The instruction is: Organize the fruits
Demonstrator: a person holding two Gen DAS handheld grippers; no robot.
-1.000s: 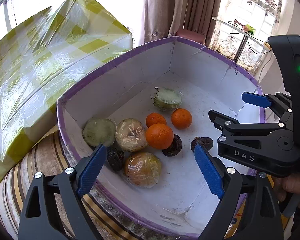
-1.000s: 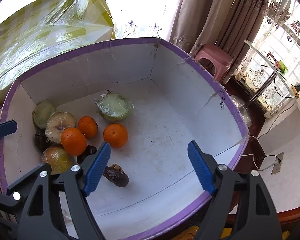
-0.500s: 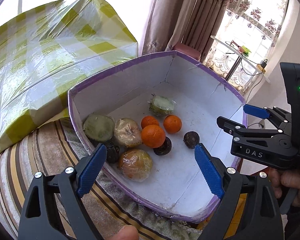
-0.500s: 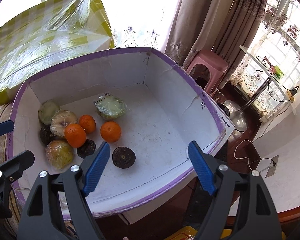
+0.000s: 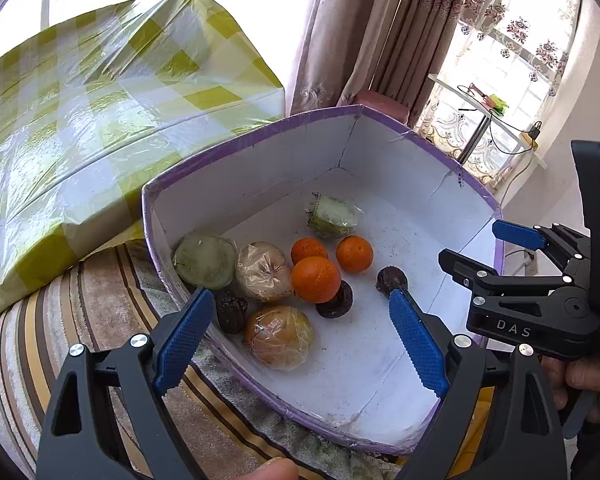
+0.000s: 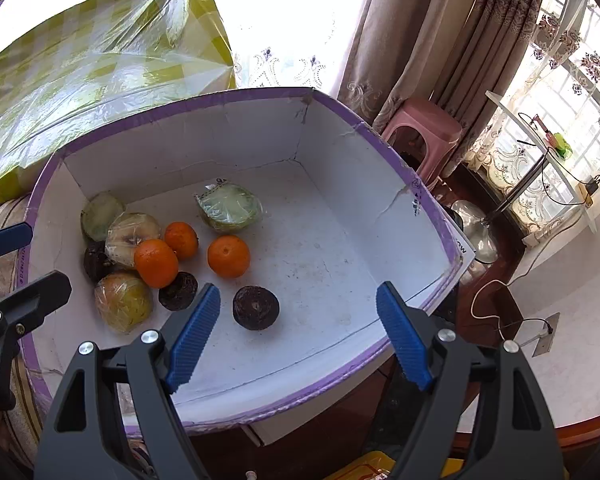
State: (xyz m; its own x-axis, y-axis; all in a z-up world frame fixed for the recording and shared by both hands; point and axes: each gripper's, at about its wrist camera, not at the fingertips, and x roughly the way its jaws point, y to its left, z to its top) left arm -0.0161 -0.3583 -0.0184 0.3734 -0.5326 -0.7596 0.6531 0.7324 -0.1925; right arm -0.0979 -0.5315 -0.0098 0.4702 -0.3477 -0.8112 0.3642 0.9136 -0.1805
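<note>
Both the left gripper (image 5: 300,336) and right gripper (image 6: 296,328) are spread wide, holding nothing, above the box (image 6: 380,168). Only the right wrist view shows the pink stool (image 6: 424,136).

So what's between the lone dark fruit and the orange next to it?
Nothing: in the right wrist view, bare white floor separates the lone dark fruit from the orange.

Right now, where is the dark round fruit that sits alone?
In the right wrist view, it lies on the box floor, just below the lone orange.
</note>
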